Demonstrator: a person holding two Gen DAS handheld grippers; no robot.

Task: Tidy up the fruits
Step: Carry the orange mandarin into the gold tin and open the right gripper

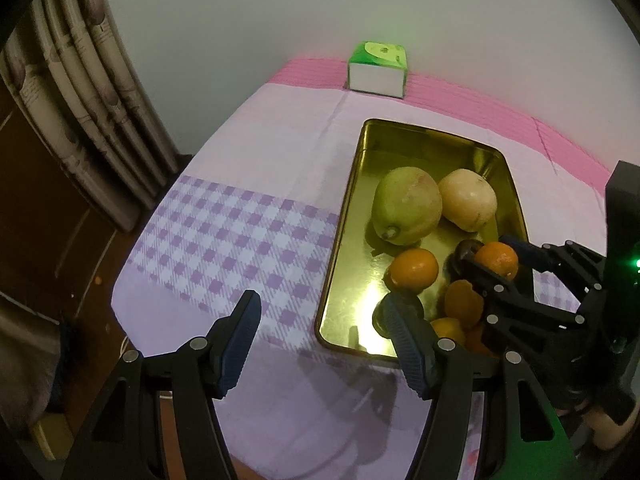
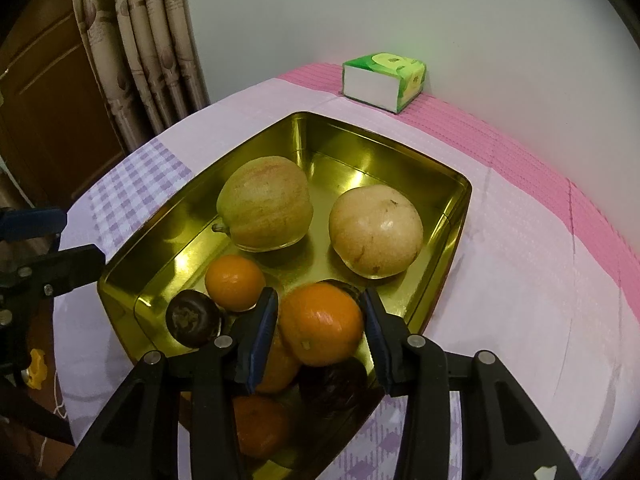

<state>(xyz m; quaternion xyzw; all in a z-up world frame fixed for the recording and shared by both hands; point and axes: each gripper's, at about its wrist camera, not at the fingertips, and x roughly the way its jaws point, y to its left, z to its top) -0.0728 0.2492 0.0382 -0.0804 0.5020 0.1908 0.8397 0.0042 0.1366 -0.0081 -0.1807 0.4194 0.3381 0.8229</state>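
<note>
Orange mandarin [image 2: 321, 323] sits clamped in your right gripper [image 2: 322, 334] over the gold tin tray [image 2: 456, 216]; your left gripper [image 1: 324, 344] hangs spread wide, empty.

No legible text, even on tissue box [image 2: 383, 79].

Black tool [image 2: 320, 332], blue ribbed pads [image 2: 262, 340].

I see a shiny gold tray [image 2: 436, 188] on a cloth [image 1: 256, 168] that is pale lilac, purple-and-white checked at its near edge and pink-striped at the far one. Inside: orange tangerines [image 2: 322, 324], a green-yellow apple [image 2: 266, 202], a pale cream pear [image 2: 376, 230]. The box [image 2: 382, 80] is green and white.
</note>
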